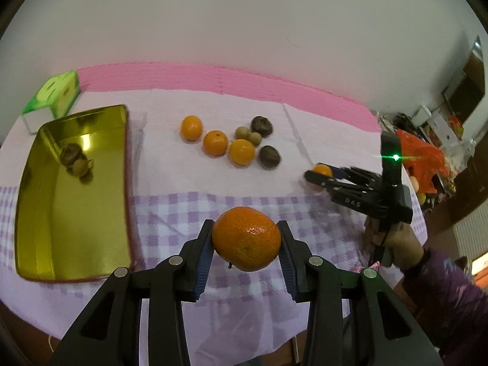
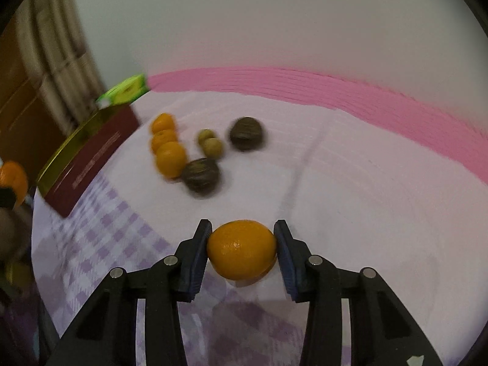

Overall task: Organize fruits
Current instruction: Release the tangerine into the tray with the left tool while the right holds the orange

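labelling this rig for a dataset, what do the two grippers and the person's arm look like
Both the left gripper and right gripper are black plastic linkages with silver rivets and ribbed blue finger pads. The right one bears white "DAS" lettering and a lit green light. The hand holding it wears a purple patterned sleeve.

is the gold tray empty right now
No, the gold tray already holds a dark brown fruit and a small tan fruit near its far end.

left hand-held gripper (image 1: pixel 246 238): clamped on load | right hand-held gripper (image 2: pixel 242 245): clamped on load
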Motion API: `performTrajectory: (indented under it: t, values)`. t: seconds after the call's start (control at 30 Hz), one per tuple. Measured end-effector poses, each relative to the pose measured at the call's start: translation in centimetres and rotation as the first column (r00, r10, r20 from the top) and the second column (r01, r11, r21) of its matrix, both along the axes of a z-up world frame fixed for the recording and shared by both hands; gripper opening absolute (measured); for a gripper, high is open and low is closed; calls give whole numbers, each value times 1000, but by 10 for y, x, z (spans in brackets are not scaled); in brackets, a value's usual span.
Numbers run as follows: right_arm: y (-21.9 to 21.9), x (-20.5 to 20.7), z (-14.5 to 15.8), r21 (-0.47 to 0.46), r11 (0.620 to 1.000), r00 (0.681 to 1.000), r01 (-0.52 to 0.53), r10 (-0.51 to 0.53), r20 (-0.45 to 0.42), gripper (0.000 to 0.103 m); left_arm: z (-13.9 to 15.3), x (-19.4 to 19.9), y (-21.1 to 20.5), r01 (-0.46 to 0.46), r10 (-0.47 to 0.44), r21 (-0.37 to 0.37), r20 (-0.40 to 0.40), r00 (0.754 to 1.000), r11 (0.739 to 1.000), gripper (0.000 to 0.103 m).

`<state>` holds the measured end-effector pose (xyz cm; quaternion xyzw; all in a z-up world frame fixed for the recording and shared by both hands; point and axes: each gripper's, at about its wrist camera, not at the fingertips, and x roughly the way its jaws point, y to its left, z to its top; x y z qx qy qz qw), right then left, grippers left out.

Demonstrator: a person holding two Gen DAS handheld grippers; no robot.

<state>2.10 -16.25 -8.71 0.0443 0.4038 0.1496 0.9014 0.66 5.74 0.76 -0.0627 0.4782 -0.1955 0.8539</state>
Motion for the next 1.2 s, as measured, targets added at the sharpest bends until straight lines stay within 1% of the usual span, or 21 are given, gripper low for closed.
performTrajectory:
  t: [0.1,0.17,0.3,0.4,0.53,0.73,0.87,1.0,1.2]
  values:
    - [-6,-3,0,-2,998,998,65,-65,9,39,4,-2,15,-51,51,-5,12,999,999,41]
    - [-4,0,0,-6,996,996,89,-89,9,39,7,-3,27,-92,92,-2,25,995,996,41]
    - [-1,-3,0,-40,993,993,112,-111,27,39,11,-2,51,-167,167,-5,43,985,986,41]
    - [-1,-2,0,-32,992,992,121,-121,26,39,11,0,66,-231,228,30,69,971,973,41]
    - [0,-1,-1,-34,991,992,128,-127,20,39,6,5,87,-293,290,37,66,955,955,41]
    - [1,1,-2,-42,990,991,131,-131,8,39,-1,6,105,-344,339,70,79,937,936,41]
    - [2,1,-2,-48,990,991,134,-134,3,39,-5,8,111,-361,353,93,90,931,928,41]
    - [2,2,-2,-53,989,991,136,-136,2,39,-13,10,112,-366,356,136,95,930,921,41]
    - [2,2,-2,-53,989,991,136,-136,1,39,-20,14,115,-373,362,162,92,927,914,41]
